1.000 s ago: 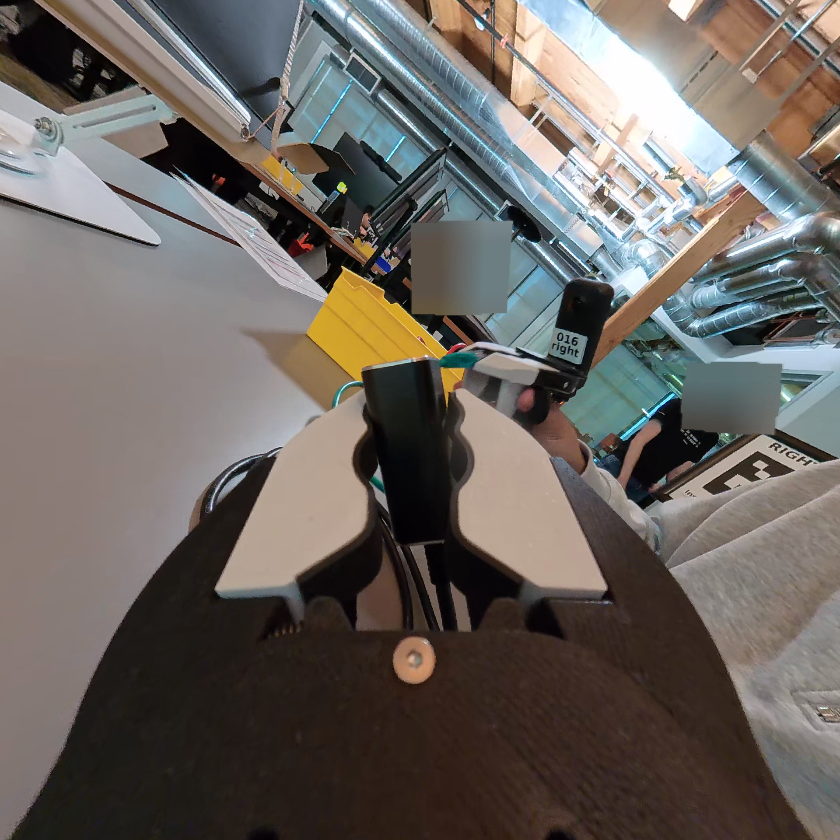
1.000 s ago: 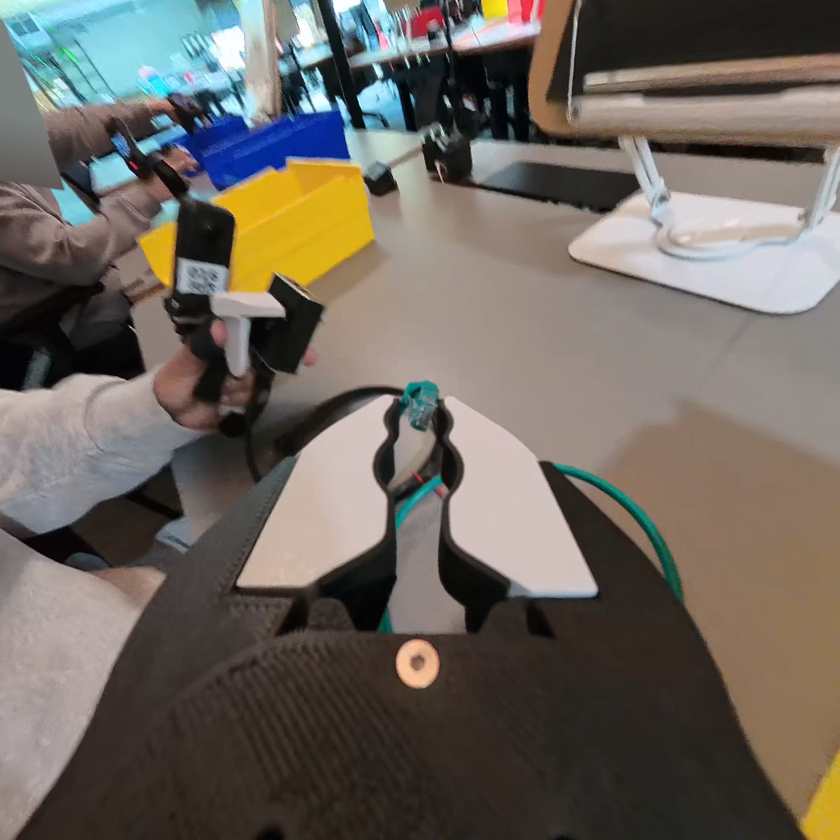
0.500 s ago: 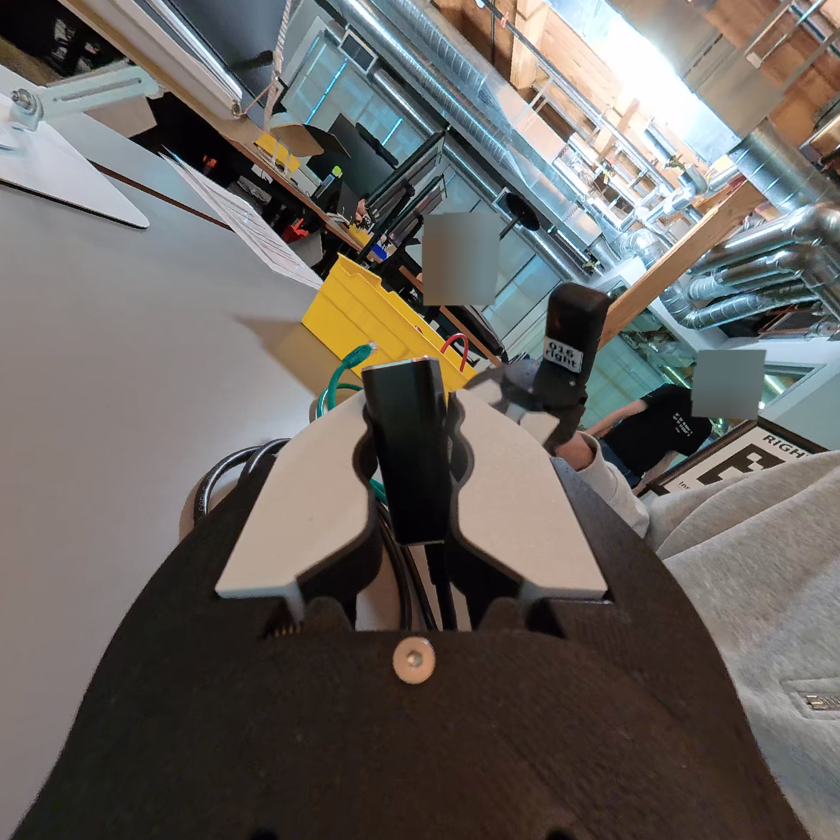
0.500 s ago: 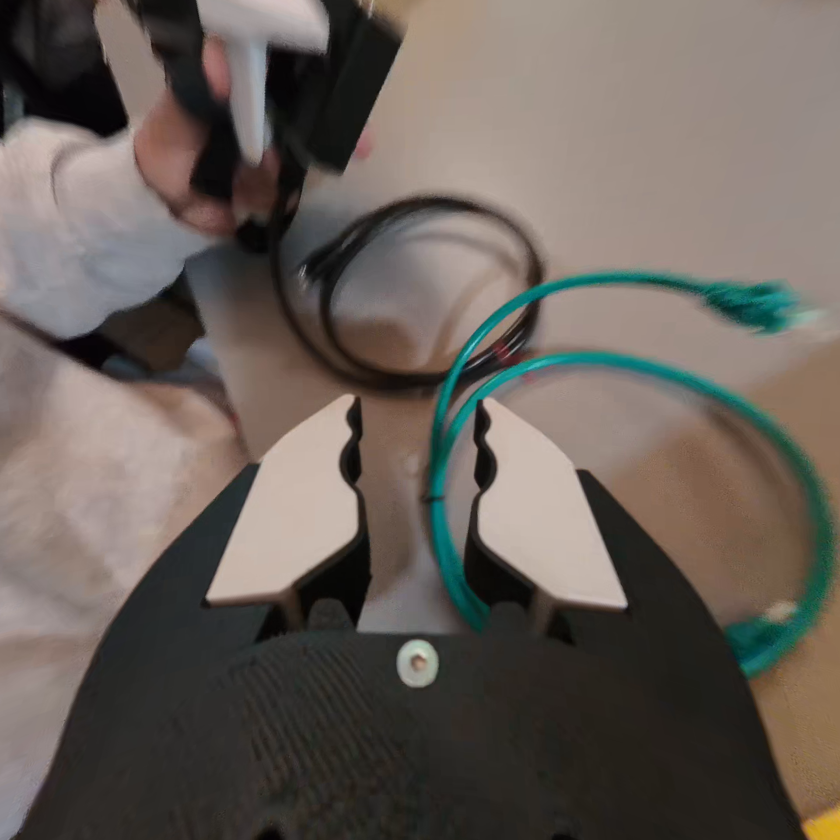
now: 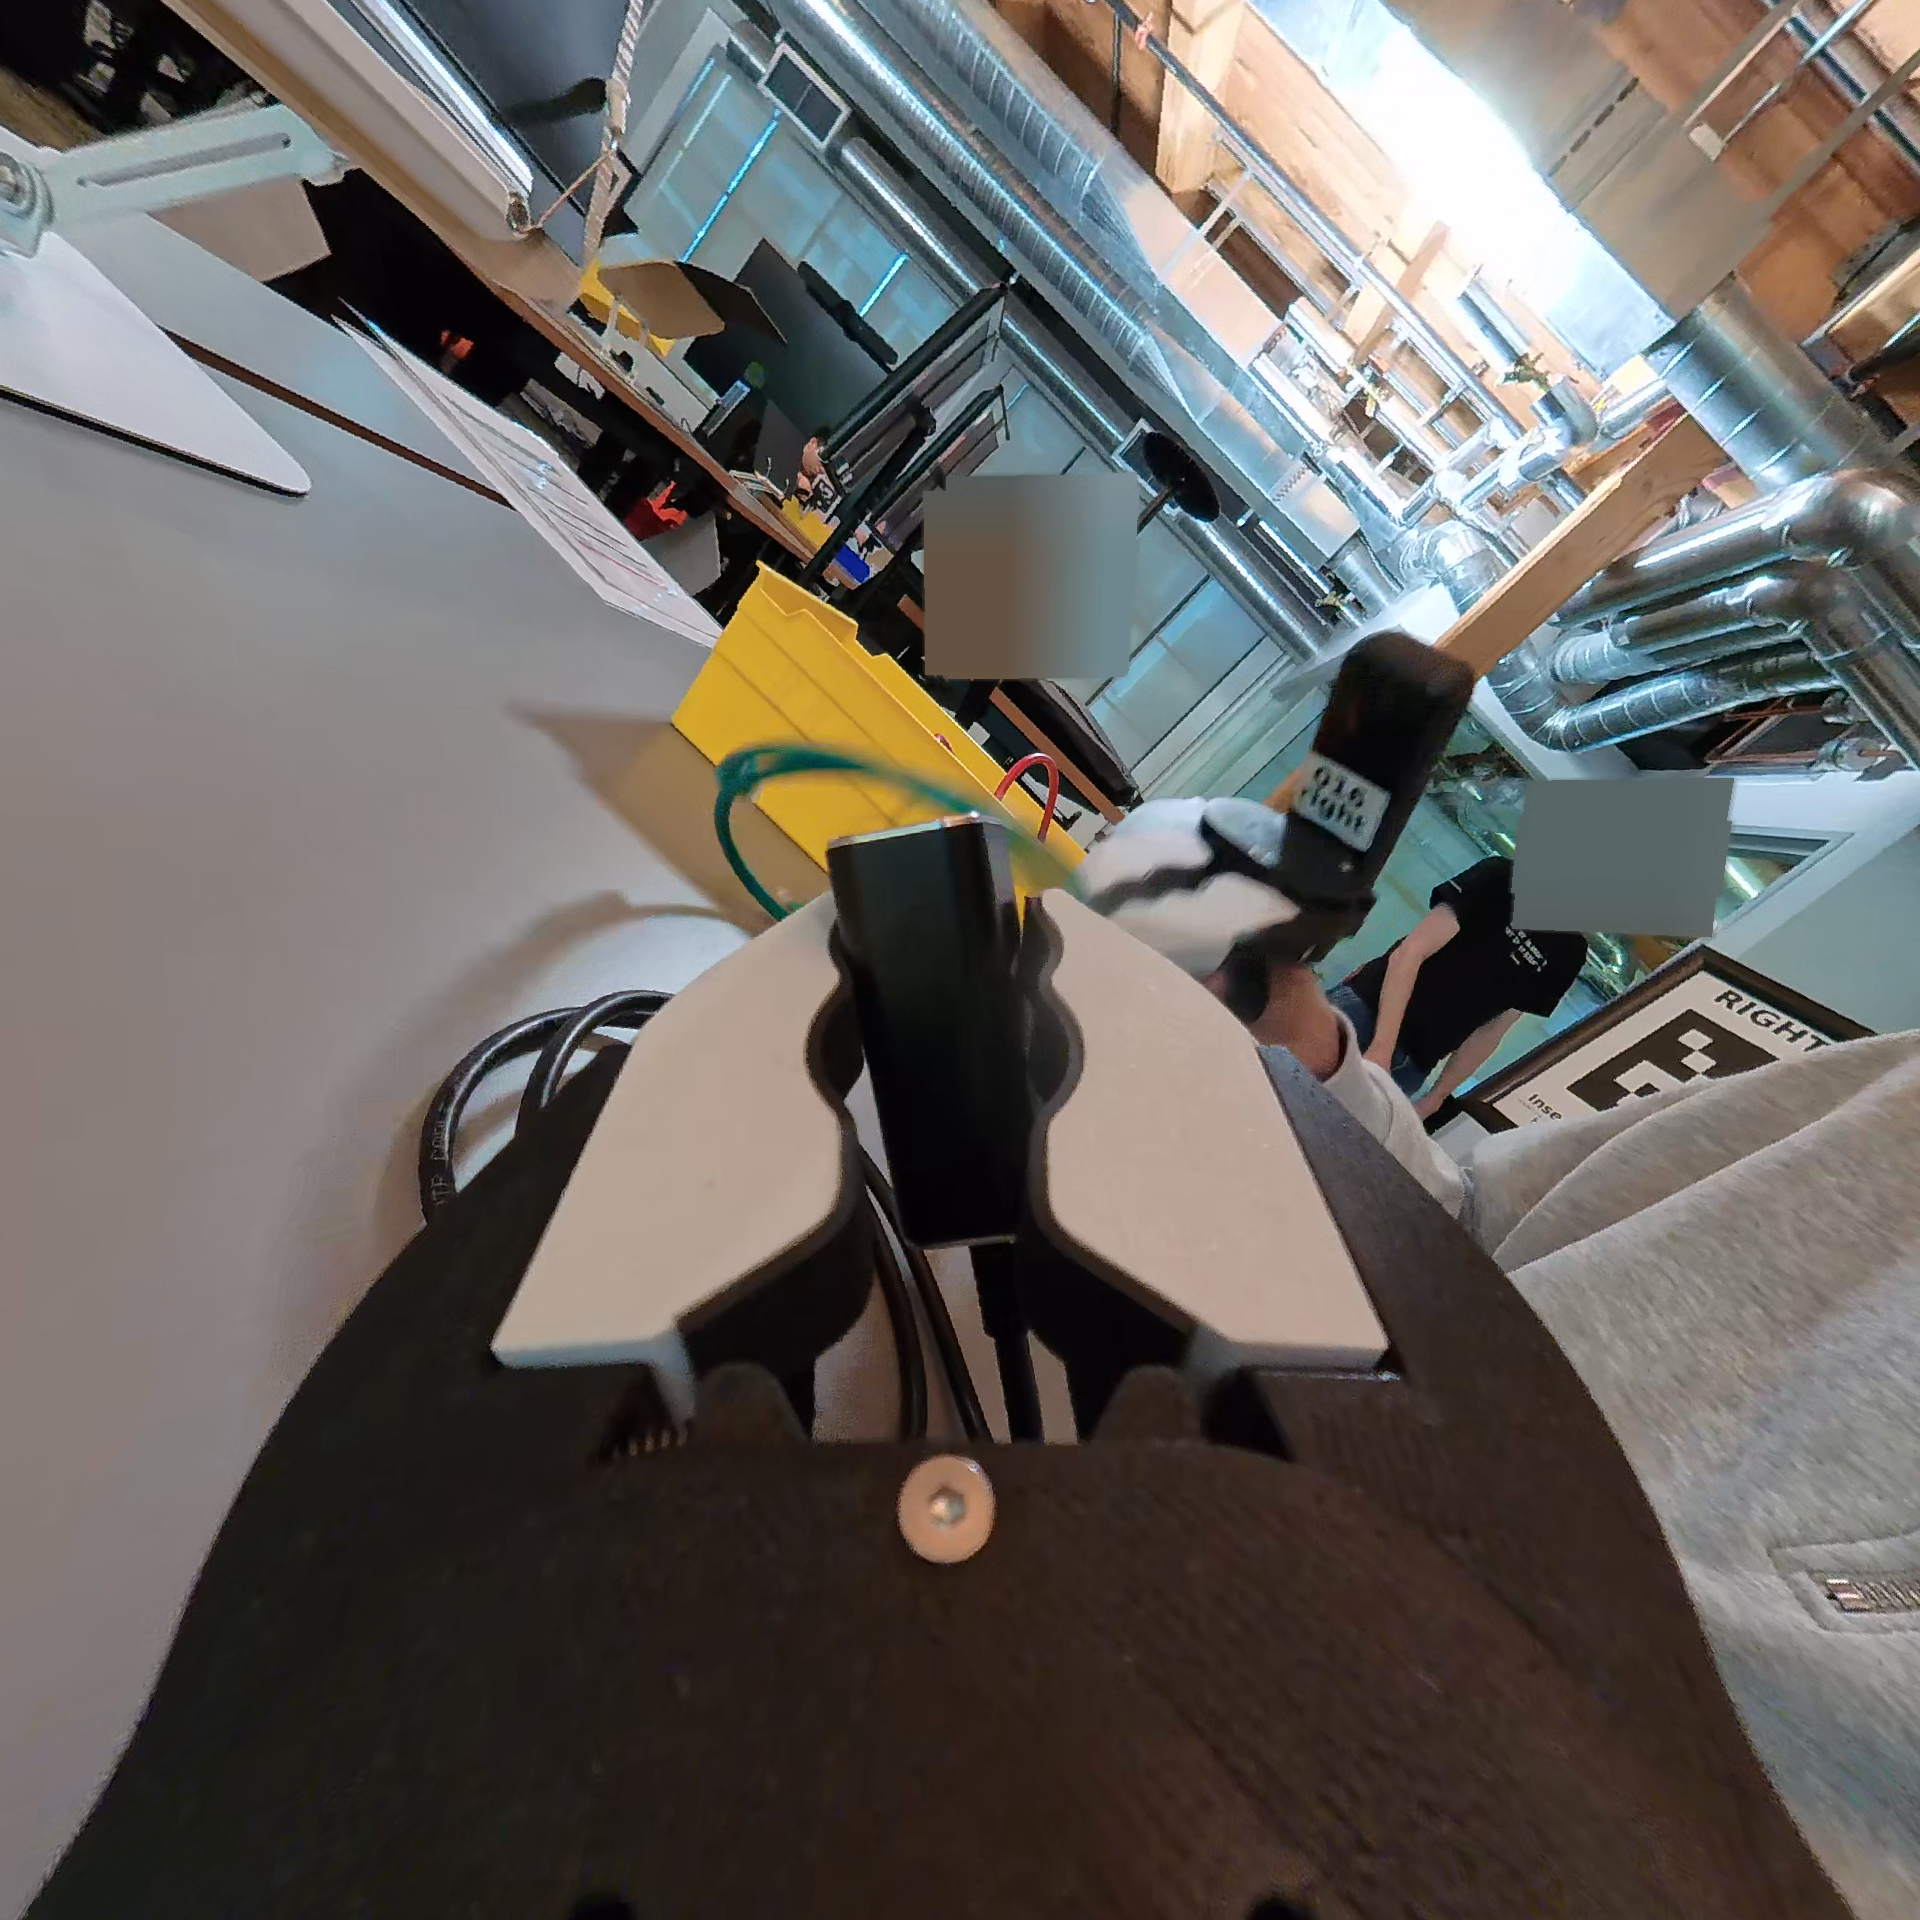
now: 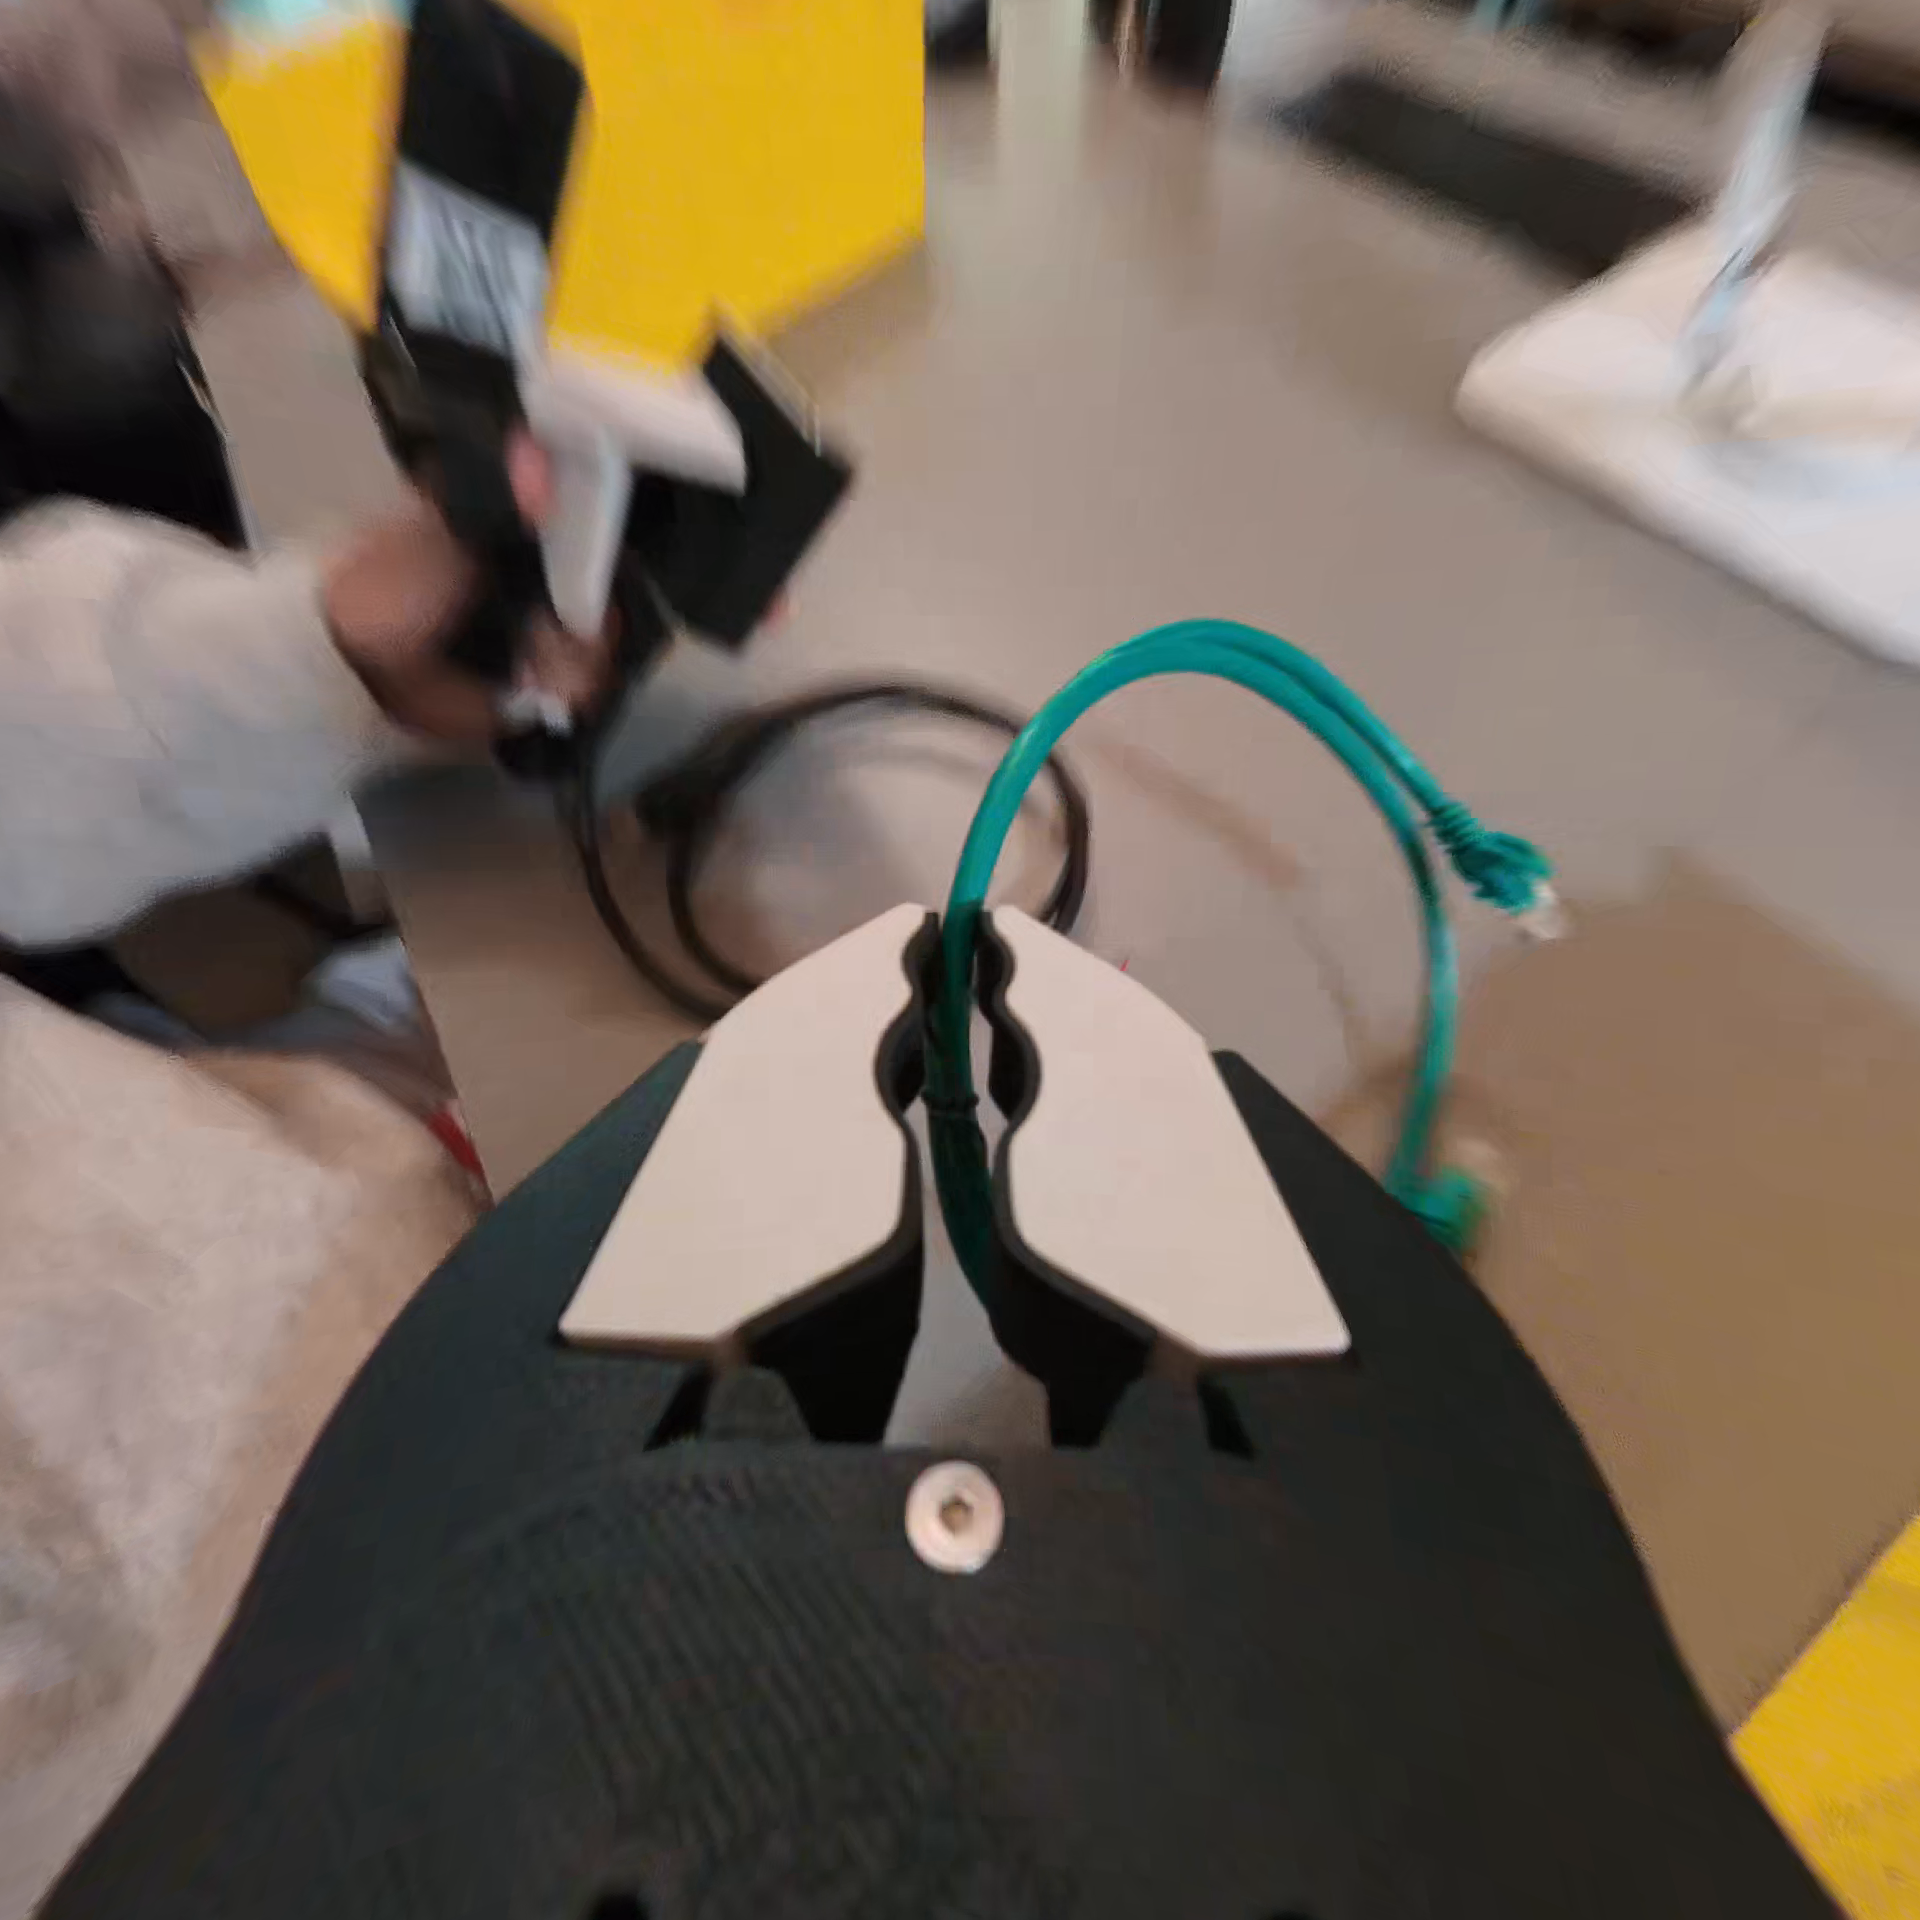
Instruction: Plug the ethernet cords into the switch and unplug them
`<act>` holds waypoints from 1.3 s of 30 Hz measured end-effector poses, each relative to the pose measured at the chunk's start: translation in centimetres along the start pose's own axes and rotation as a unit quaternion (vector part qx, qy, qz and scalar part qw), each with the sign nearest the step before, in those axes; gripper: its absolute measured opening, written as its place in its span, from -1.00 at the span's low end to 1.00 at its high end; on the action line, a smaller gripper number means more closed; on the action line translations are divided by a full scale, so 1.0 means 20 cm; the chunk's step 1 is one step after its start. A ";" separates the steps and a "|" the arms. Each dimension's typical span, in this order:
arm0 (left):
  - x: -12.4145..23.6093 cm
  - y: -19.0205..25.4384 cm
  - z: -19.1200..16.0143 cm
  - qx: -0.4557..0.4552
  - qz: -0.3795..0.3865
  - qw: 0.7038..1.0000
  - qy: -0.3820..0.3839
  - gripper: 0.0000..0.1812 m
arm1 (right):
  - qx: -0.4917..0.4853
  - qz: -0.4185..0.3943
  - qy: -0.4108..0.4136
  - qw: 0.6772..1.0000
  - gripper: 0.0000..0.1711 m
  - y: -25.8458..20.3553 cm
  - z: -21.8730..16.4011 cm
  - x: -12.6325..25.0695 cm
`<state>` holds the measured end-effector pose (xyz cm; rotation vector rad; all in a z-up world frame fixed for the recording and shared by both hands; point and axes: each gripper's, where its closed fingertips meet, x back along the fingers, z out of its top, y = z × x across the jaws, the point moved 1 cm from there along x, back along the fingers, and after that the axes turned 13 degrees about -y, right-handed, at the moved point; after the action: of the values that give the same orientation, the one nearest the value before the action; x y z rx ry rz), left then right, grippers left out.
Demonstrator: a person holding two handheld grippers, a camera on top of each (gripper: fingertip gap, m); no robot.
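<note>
Left wrist view: the left claw (image 5: 940,997) pinches the black switch (image 5: 935,1039), its long side pointing straight ahead. The right claw (image 6: 961,920) pinches the green cord (image 6: 1195,655), which arches up and right.

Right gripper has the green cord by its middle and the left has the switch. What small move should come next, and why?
Probably regrip nearer a plug. The right gripper is shut on the green cord mid-length, with its plug dangling free off to the side, so it cannot be aimed at the switch clamped in the left gripper.
</note>
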<state>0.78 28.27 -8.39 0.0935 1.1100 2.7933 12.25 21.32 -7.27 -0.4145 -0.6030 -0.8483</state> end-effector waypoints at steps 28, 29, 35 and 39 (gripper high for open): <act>-0.09 0.01 -0.06 -0.020 0.015 0.999 -0.029 -0.68 | -0.028 -0.318 0.014 0.948 -0.82 0.64 -0.55 0.59; -0.09 0.02 -0.06 -0.023 0.017 0.999 -0.031 -0.68 | -0.043 -0.309 0.023 0.950 -0.75 0.65 -0.55 0.59; -0.07 0.02 -0.07 -0.018 0.012 0.999 -0.028 -0.68 | -0.168 -0.182 0.152 0.957 -0.40 0.64 -0.53 0.69; -0.05 0.02 -0.07 -0.015 0.009 1.000 -0.025 -0.69 | -0.197 -0.140 0.348 0.906 -0.48 0.61 -0.42 1.01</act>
<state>1.59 26.93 -9.07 0.1700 1.0613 2.8048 35.00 12.41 -1.82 -0.3581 0.1897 -1.3175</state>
